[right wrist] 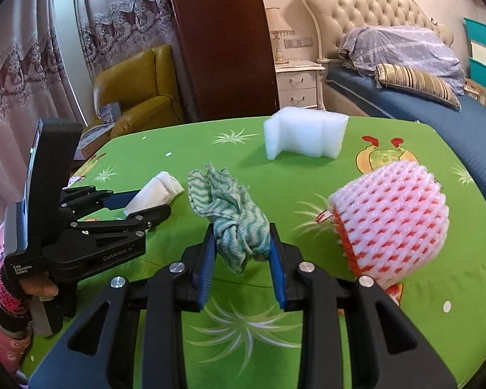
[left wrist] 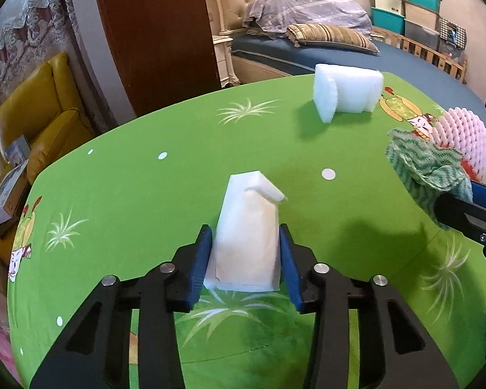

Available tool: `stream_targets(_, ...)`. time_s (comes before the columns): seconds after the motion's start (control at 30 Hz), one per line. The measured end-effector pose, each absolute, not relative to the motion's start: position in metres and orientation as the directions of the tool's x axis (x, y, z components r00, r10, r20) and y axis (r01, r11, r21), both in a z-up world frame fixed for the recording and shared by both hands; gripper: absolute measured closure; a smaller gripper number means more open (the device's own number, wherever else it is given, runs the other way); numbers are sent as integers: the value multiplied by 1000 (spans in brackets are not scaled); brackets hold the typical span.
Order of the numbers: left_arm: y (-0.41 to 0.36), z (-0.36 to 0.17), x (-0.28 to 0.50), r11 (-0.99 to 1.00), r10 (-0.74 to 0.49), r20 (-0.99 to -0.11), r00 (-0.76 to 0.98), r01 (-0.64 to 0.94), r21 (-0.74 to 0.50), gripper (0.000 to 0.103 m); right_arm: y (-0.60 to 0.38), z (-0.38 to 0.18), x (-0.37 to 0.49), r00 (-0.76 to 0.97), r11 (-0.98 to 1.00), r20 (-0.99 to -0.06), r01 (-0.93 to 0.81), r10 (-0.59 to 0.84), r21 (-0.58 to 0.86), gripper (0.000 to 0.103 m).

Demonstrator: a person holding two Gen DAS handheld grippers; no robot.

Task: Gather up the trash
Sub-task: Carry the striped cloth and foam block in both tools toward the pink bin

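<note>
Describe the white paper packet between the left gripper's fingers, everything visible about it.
The white paper packet is a flat, sachet-like pouch of matte, slightly creased paper with a faint tan tint across its middle. Its far end is folded over into a small flap. It lies on the green tablecloth, lengthwise between the blue pads of the left gripper, which sit against both of its long sides. The right wrist view shows its far end tilted up a little. Nothing else touches it.

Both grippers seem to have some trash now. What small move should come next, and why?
Probably lift the left gripper a little: its pads flank the white paper packet, which seems to rest on the green table. The right gripper is shut on the green cloth.
</note>
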State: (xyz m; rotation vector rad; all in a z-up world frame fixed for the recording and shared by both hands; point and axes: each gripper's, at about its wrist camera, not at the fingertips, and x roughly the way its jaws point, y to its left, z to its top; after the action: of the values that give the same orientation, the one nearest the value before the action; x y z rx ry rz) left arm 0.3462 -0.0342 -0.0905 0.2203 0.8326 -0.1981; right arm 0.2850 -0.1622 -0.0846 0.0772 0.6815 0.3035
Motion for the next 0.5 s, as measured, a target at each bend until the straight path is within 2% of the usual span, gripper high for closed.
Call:
stream_targets(0.2,-6,-82,325,981,-135,-723,677,195,0,68,-159,-82,280,752,960,-598,-245,277,136,73)
stream_targets(0.33,5,-74,282,985,-135,-701,700,175,-15,68,-145,-78,261,770,962,-587,-265,248,59,73)
stream_targets(0.5,26,-59,220,991,-116,-649,752,133,-24,67,-133,-78,225,758,955,-589,-285,280,88,73)
